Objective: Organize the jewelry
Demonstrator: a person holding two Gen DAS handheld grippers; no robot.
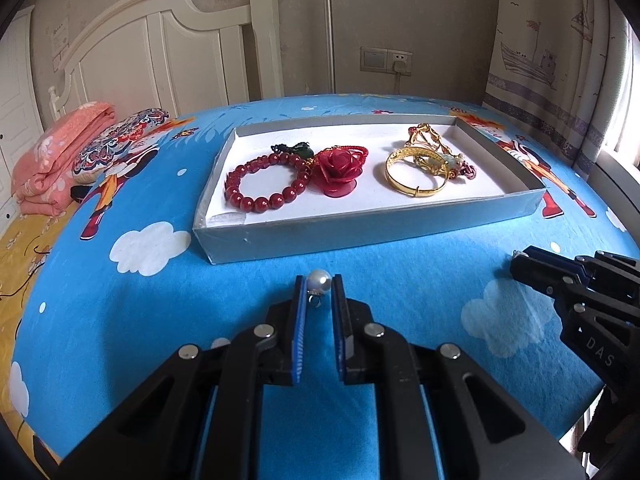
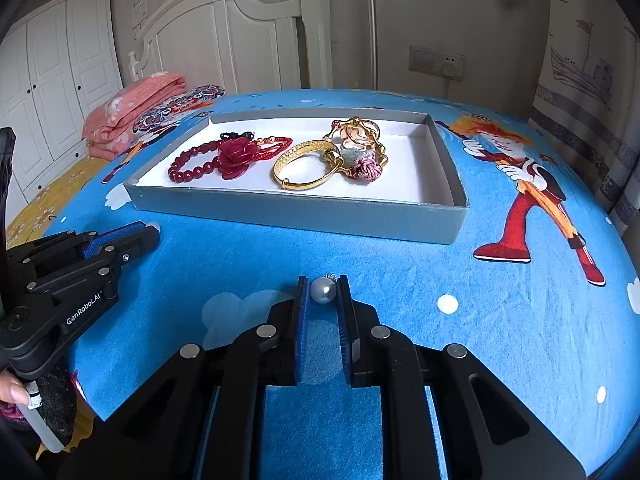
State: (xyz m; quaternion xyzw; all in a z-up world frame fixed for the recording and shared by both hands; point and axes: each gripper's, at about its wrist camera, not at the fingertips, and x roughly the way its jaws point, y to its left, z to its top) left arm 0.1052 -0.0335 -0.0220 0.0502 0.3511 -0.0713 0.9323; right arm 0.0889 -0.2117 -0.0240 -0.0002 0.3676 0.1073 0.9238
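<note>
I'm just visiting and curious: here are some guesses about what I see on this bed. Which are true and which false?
1. Each gripper pinches a pearl. True: the left gripper holds one pearl, the right gripper another pearl.
2. The tray is empty. False: the tray holds jewelry.
3. The gold bangle lies in the tray. True: the gold bangle lies to the right of the red rose in the left view.
4. The red bead bracelet lies on the blue sheet. False: the red bead bracelet is inside the tray.
5. The pearls are already in the tray. False: both are in front of it, over the blue sheet.
</note>
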